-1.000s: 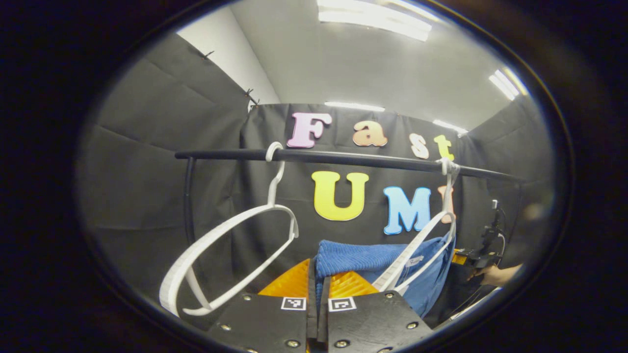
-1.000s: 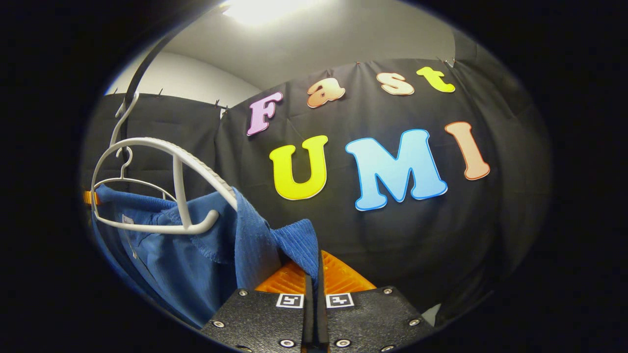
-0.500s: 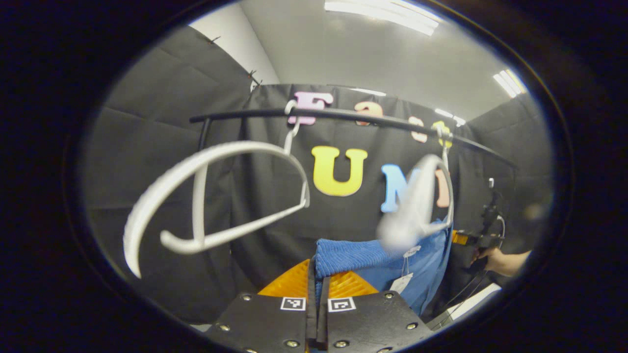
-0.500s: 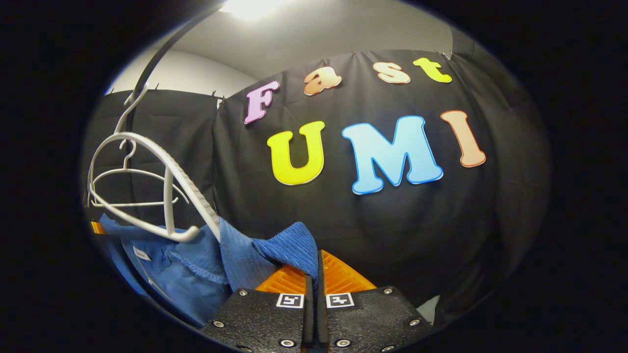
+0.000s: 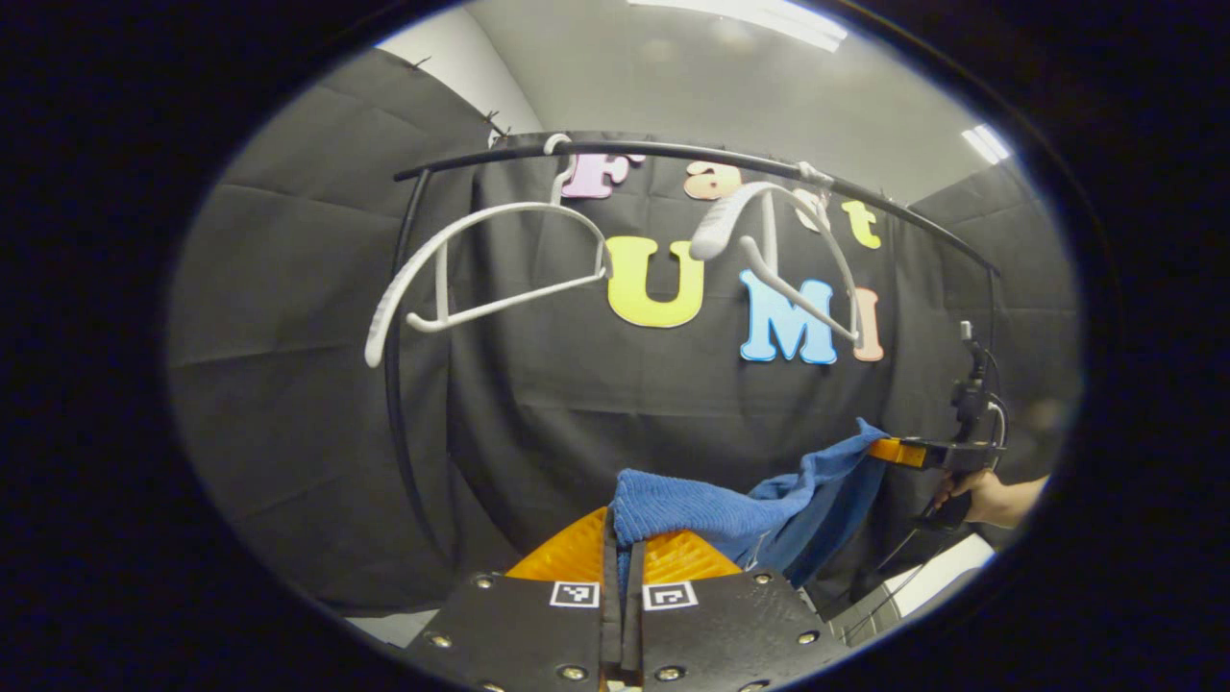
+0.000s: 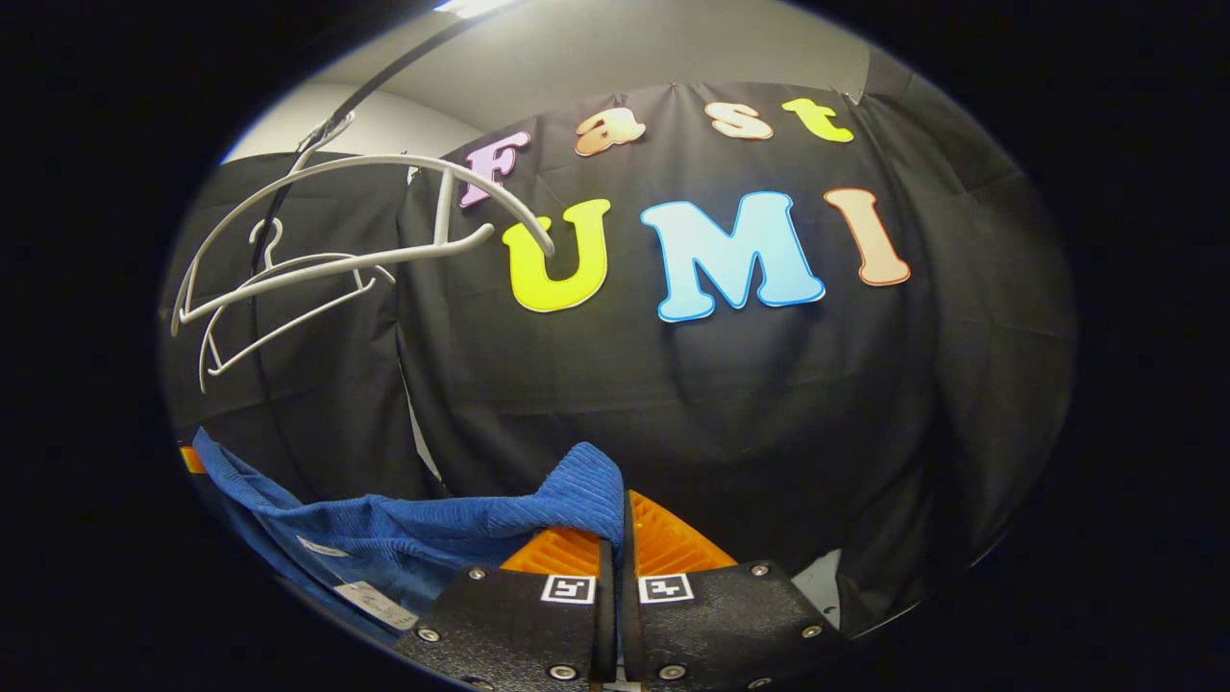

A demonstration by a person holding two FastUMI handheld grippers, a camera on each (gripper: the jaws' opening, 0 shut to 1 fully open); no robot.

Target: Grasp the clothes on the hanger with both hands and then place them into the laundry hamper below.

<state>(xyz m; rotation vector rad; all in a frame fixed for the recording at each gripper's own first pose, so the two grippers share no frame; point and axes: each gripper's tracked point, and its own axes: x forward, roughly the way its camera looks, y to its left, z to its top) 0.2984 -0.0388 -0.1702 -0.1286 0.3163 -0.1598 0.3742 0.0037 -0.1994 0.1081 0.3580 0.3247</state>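
Black-cloth booth, two bare white plastic hangers (image 5: 480, 264) overhead. Your left gripper (image 5: 623, 586) and right gripper (image 6: 616, 562) each pinch the blue knit garment (image 5: 711, 509), slung sideways between them; hamper unseen, presumably straight down.

Rail: you see a dark bar (image 5: 692, 154) running across the top, above your tongs.
Left hanger: white (image 5: 480, 259), empty, hooked on the rail.
Right hanger: white (image 5: 769, 240), empty, hooked alongside.

Blue garment (image 5: 769, 509) below bare hangers (image 5: 480, 259)
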